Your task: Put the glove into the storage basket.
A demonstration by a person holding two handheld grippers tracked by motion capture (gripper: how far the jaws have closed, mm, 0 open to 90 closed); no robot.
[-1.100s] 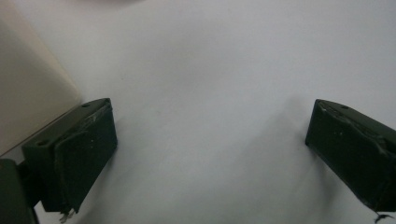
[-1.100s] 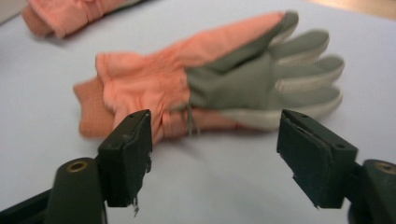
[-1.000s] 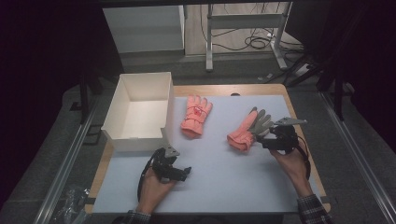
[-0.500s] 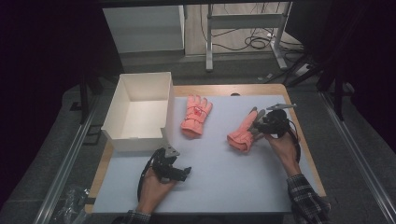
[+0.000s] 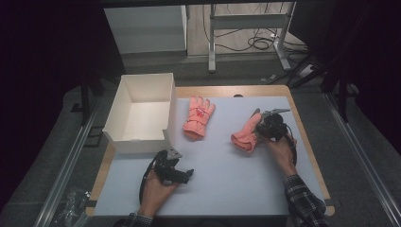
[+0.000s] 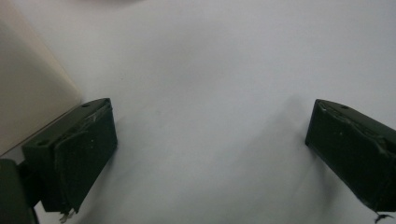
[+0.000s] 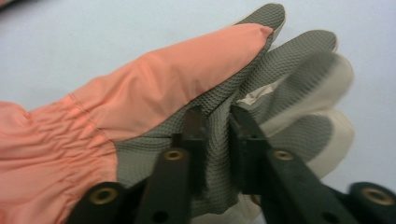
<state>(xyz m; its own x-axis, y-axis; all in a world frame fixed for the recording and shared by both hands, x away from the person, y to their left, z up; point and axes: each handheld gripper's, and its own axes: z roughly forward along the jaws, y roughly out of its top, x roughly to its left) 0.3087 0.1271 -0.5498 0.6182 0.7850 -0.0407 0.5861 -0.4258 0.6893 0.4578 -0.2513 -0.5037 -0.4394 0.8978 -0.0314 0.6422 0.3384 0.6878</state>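
Observation:
Two salmon-pink gloves lie on the pale mat (image 5: 227, 179). The right glove (image 5: 245, 135) (image 7: 163, 88), grey mesh on its palm side, lies palm-side toward my right gripper (image 5: 264, 124) (image 7: 217, 116). The jaws have just been closing and now pinch a fold of the grey palm fabric near the fingers. The other glove (image 5: 198, 116) lies flat at mid-table beside the box, untouched. My left gripper (image 5: 187, 174) (image 6: 210, 140) rests low over the mat near the front, open, with bare mat between its jaws.
An open white cardboard box (image 5: 142, 139) stands at the mat's left rear; its wall (image 6: 28, 93) shows beside the left jaw. The wooden table edge (image 5: 307, 137) runs close to the right hand. Dark floor and metal rails surround the table.
My right gripper has moved left and down onto the right glove, and its jaws went from wide apart to pinched on the glove's palm fabric. The left hand has stayed put.

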